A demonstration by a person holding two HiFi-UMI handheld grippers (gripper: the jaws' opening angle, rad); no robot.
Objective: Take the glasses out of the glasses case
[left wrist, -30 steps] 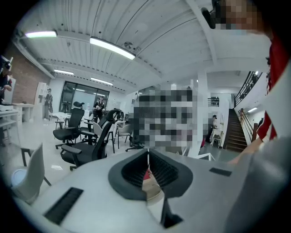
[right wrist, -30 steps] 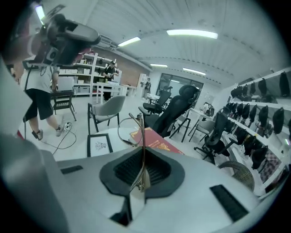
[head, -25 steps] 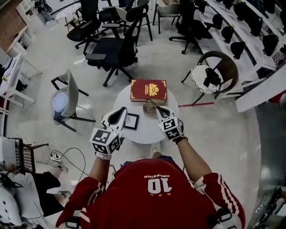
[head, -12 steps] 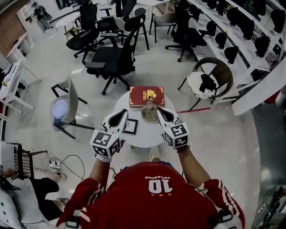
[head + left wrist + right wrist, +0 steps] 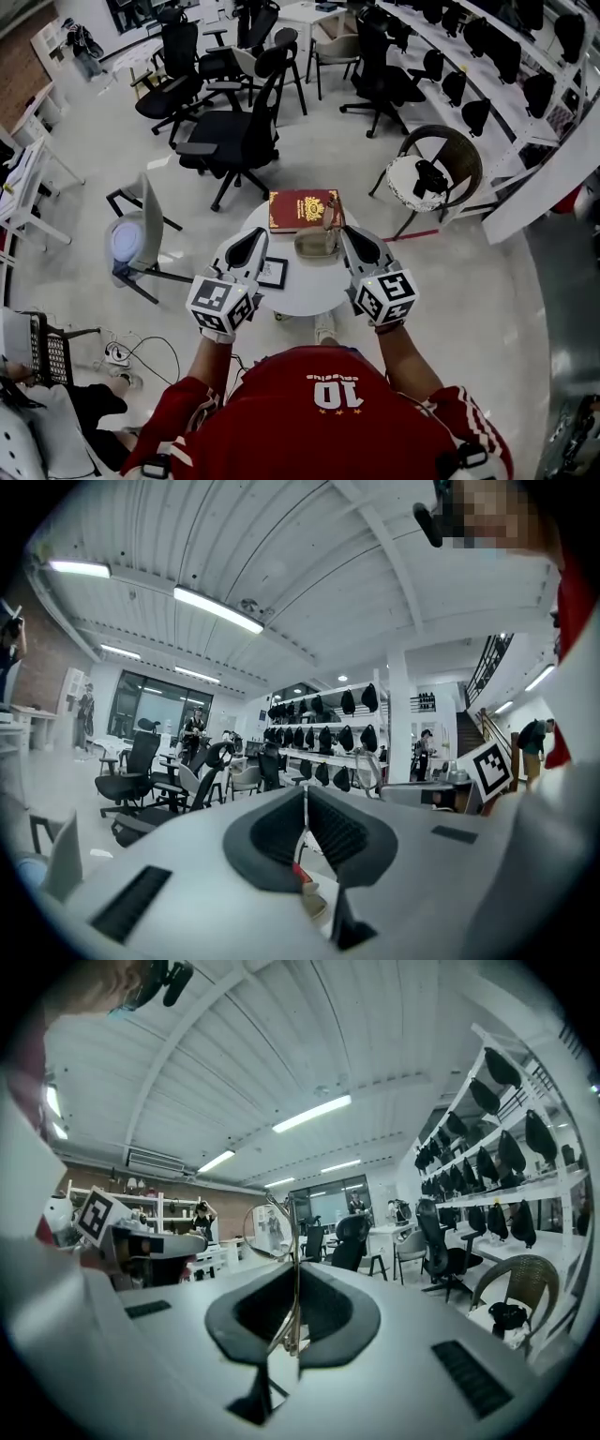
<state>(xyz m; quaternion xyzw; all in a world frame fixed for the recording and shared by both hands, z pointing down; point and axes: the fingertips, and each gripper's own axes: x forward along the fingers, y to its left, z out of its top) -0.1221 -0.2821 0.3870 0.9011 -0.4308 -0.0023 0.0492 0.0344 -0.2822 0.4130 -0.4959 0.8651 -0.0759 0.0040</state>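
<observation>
Red book (image 5: 303, 208) on round white table (image 5: 309, 284), small frame (image 5: 274, 273), office chairs (image 5: 234, 131)

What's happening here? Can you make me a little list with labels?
Place: round white table, office chairs around
Right gripper: shut on the glasses, held up off the table
Left gripper: shut, holding nothing
Glasses case: on the table, between the two grippers
Red book: lying on the table beyond the case
Task so far: glasses look to be out of the case
</observation>
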